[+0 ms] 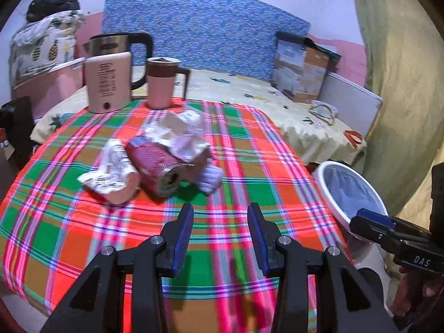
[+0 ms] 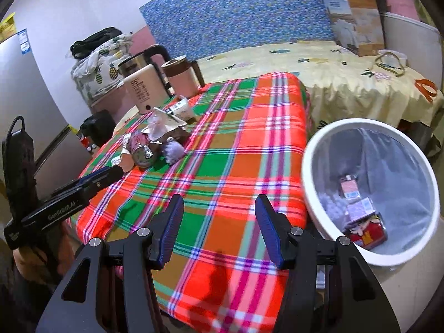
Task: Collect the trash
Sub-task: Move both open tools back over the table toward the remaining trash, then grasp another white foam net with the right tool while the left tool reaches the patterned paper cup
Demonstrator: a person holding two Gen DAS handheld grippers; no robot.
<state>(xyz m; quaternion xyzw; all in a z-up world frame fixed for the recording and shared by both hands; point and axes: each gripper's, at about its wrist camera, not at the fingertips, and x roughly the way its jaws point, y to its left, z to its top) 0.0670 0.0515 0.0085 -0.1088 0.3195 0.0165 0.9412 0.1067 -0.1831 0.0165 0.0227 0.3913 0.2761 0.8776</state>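
Note:
A small heap of trash lies mid-table on the plaid cloth (image 1: pixel 83 222): a crushed red can (image 1: pixel 161 166), a crumpled printed paper cup (image 1: pixel 113 172), white crumpled paper (image 1: pixel 180 133) and a pale wad (image 1: pixel 211 177). My left gripper (image 1: pixel 220 213) stands open and empty just short of the can. The same can (image 2: pixel 143 149) shows far left in the right wrist view, with the left gripper (image 2: pixel 116 172) pointing at it. My right gripper (image 2: pixel 219 222) is open and empty over the cloth's near edge, beside the white bin (image 2: pixel 308 166). Its tip (image 1: pixel 358 219) also shows in the left wrist view.
The bin (image 1: pixel 324 183) stands off the table's right side and holds a red carton (image 2: pixel 366 233) and small boxes (image 2: pixel 349 188). A kettle (image 1: pixel 122 50), a pink box-shaped item (image 1: pixel 108 83) and a pink mug (image 1: pixel 162 83) line the far edge. Behind is a bed with a cardboard box (image 1: pixel 302 66).

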